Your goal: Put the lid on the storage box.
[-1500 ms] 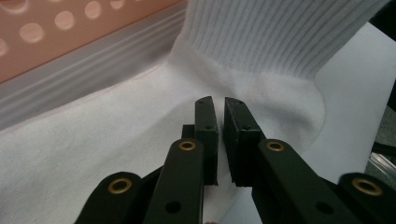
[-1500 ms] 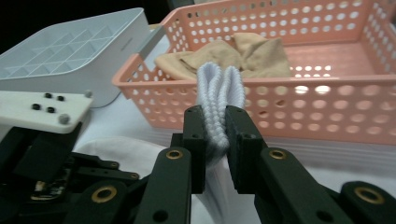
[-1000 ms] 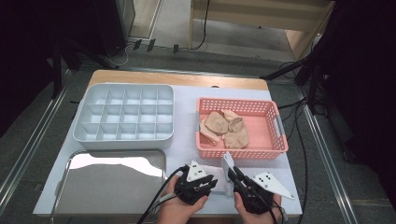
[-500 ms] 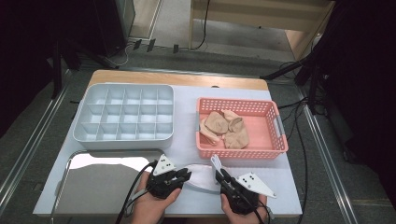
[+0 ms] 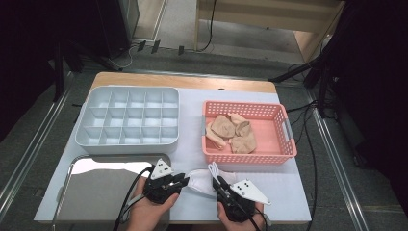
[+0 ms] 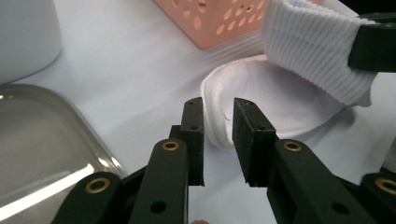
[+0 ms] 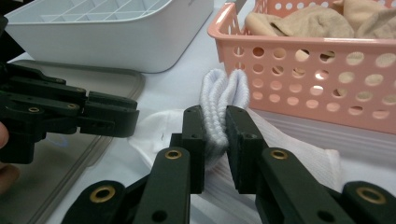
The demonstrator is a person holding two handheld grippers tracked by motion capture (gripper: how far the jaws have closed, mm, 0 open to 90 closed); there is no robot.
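Observation:
A white sock point(image 5: 198, 181) lies on the white table cover near the front edge, between the two grippers. My right gripper point(image 5: 215, 181) is shut on its ribbed cuff point(image 7: 223, 88), which stands up folded between the jaws of the right gripper point(image 7: 215, 114). In the left gripper view the cuff point(image 6: 317, 51) hangs lifted at upper right. My left gripper point(image 5: 184, 181) is open, and its jaws stand a little apart at the rounded toe end of the sock point(image 6: 275, 100). The left gripper point(image 6: 218, 105) has nothing pinched.
A pink basket point(image 5: 279, 159) with beige socks point(image 5: 233, 132) stands just behind the sock. A white compartment tray point(image 5: 127, 122) is at back left. A shiny metal tray point(image 5: 96, 187) lies at front left, under the left hand.
Both hands have shifted left along the front edge. The white sock now lies stretched out between the two grippers, where they stood close together a second ago.

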